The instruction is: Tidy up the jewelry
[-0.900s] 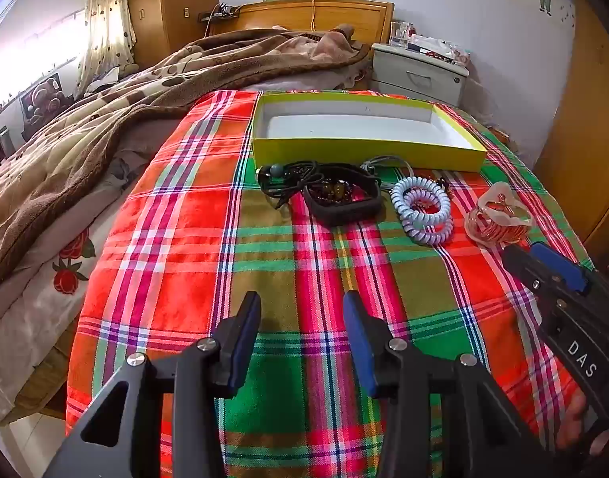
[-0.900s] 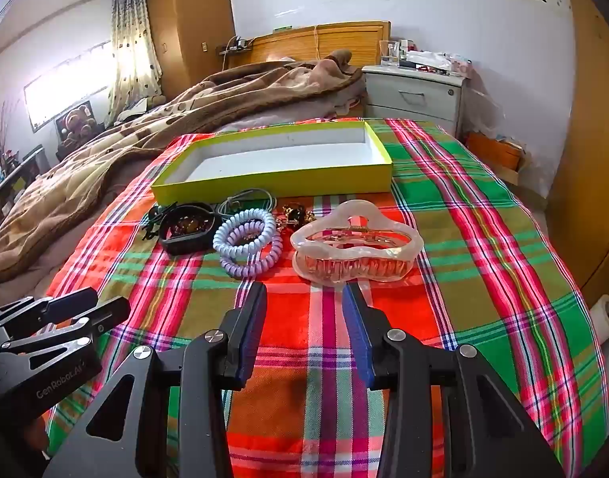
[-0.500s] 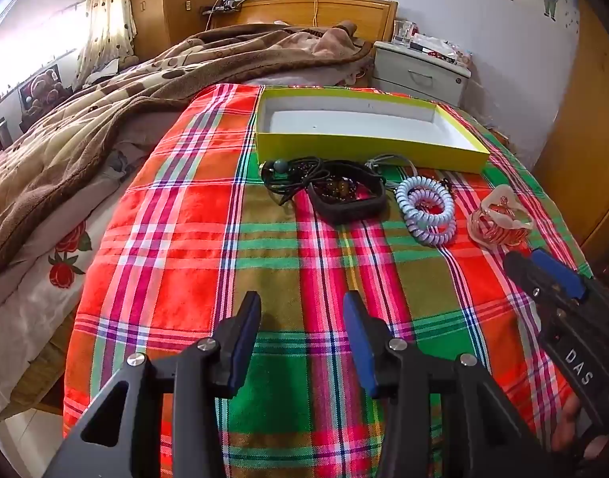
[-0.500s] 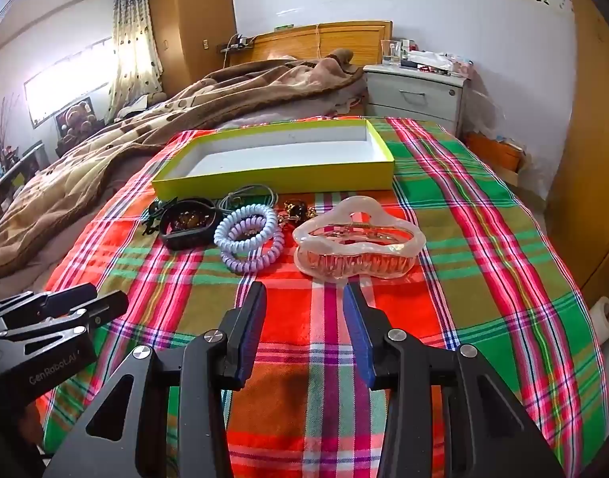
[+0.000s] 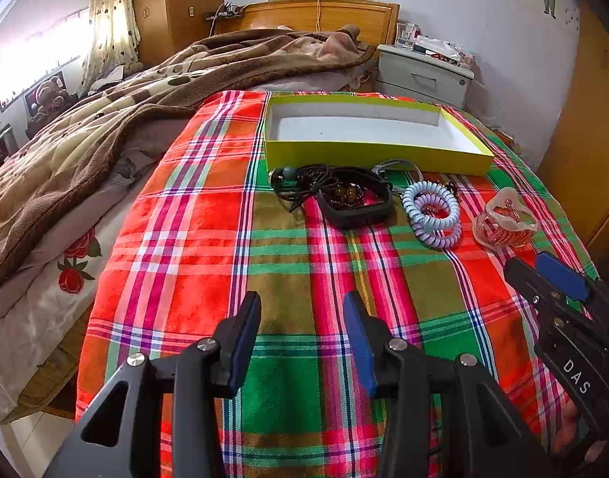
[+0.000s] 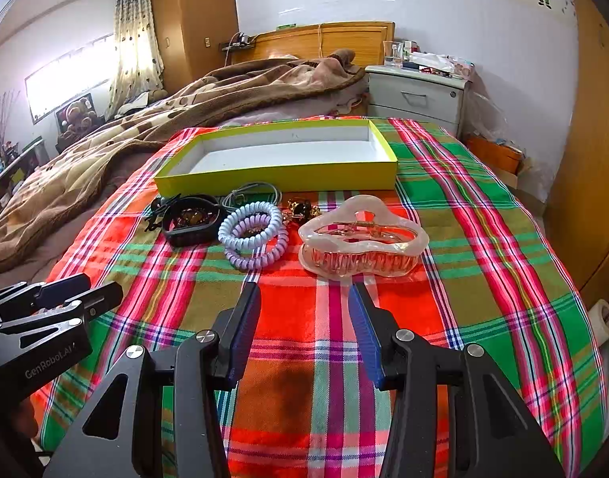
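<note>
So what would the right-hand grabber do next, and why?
Probably ease forward to close on the pink hair claw: the right gripper is open and empty just short of it, and the yellow box behind holds nothing yet.

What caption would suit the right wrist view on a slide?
Open right hand-held gripper nearing a translucent pink hair claw, coil hair ties beside it, empty yellow box behind.

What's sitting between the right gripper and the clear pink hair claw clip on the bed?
Nothing. In the right wrist view only bare plaid cloth lies between the open right gripper and the hair claw clip, which lies just ahead of the fingertips.
</note>
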`<state>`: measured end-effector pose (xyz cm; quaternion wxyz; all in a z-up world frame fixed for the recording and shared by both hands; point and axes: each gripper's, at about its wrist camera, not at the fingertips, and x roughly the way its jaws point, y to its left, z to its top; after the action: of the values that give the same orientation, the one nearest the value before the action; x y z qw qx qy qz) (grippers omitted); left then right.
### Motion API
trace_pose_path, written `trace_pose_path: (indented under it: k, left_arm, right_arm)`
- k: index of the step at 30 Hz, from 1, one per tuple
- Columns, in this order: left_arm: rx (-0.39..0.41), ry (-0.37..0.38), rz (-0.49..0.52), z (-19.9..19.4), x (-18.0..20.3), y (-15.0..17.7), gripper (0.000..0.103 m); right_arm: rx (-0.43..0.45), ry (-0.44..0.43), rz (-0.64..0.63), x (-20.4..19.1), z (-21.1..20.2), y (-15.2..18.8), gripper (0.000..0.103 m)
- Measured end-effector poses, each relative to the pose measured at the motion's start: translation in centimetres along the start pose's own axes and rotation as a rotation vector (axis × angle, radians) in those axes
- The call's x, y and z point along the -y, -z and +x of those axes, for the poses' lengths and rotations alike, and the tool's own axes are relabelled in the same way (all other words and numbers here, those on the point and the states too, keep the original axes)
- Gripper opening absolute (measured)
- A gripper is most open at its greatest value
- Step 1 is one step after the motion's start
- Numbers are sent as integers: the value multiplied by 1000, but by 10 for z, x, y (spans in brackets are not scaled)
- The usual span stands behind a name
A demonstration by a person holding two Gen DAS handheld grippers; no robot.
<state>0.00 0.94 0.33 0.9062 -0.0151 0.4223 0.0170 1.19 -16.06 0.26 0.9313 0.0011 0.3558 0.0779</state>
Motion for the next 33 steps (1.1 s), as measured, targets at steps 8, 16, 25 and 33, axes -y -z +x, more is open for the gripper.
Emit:
trace_pose_path:
  k: [8, 16, 25, 33]
  left_arm:
    - [6, -12, -5, -4, -1, 0, 45]
    - [4, -13, -4, -5, -1, 0, 45]
    - [5, -14, -6, -6, -2, 0, 45]
    - [3, -10, -6, -7, -3, 1, 45]
  right_arm:
    - [1, 2, -4, -1, -1, 2, 47]
    - [1, 1, -4, -1, -1, 2, 47]
    - [0, 2, -5, -2, -1, 2, 47]
    - [1, 1, -3, -2, -2, 2, 47]
